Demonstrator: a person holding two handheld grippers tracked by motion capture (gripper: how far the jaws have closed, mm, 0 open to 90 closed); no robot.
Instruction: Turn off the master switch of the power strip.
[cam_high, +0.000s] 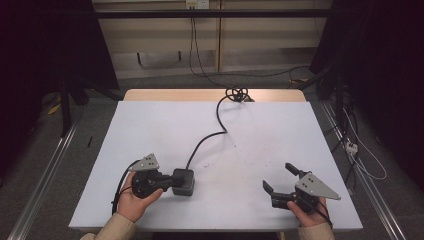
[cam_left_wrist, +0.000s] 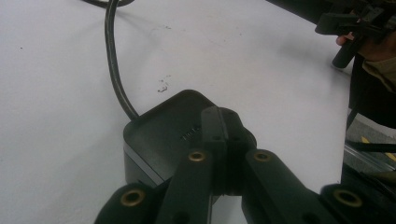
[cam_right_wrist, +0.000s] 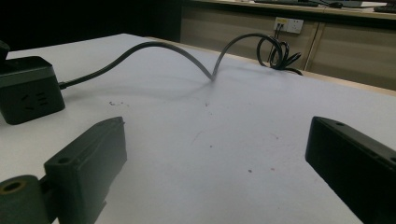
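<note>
Power cube (cam_high: 183, 181): dark grey, matte plastic, boxy with rounded edges, socket slots on 1 side face; lies near-left of centre on the white tabletop (cam_high: 260, 130). Left gripper (cam_high: 169, 180): black jaws clenched together, tips resting on the cube's top face at its left edge, nothing between them; held by the person's left hand (cam_high: 134, 201). Cord (cam_high: 207, 139): black, round, rubbery, leaving the cube's far side and curving toward the far table edge into a loose coil. Right gripper (cam_high: 279, 180): black jaws spread wide and released, grasping nothing, near-right on the tabletop, well apart from the cube. Tabletop: smooth, with faint dark scuffs.
</note>
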